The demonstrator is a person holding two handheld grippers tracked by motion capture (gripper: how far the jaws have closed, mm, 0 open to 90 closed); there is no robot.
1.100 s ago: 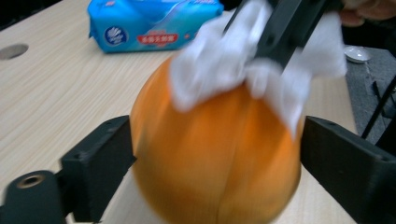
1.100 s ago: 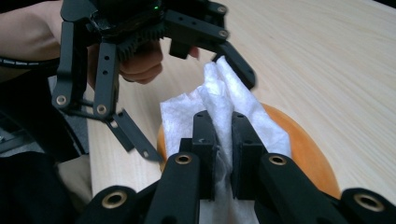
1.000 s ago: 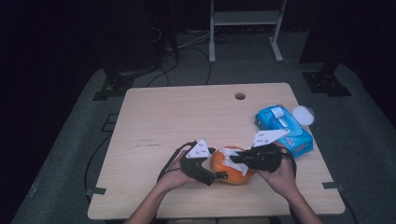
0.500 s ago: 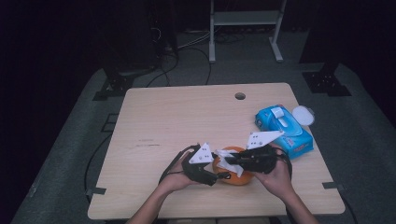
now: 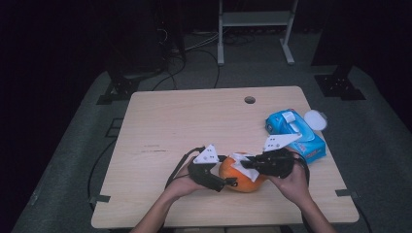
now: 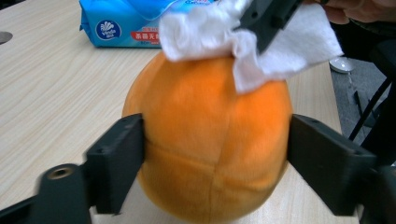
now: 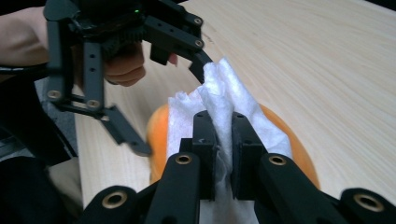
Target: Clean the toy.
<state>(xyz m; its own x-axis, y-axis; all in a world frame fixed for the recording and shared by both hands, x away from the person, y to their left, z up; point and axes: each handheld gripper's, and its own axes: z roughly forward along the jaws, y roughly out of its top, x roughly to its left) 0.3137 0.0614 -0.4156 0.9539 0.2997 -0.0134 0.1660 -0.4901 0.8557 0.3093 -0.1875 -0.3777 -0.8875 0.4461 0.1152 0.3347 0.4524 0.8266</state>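
Observation:
An orange plush ball [image 5: 243, 180] [image 6: 210, 140] sits on the table near the front edge. My left gripper [image 5: 221, 180] [image 6: 217, 154] is shut on it, one black jaw pressed on each side. My right gripper [image 5: 252, 165] [image 7: 223, 126] is shut on a crumpled white wipe [image 5: 241, 162] [image 7: 224, 98] and holds it against the top of the ball. In the left gripper view the wipe [image 6: 289, 46] drapes over the ball's upper right. The ball [image 7: 299, 140] shows under the wipe in the right gripper view, with the left gripper [image 7: 163, 98] beyond it.
A blue pack of wet wipes [image 5: 296, 133] [image 6: 126, 23] lies at the table's right edge, a round white lid [image 5: 315, 119] beside it. A cable hole [image 5: 249, 100] is at the back of the wooden table [image 5: 194, 121]. Cables trail from both grippers.
The right gripper has shifted the wipe slightly left and back again on the ball's top. The left gripper keeps its hold in about the same place.

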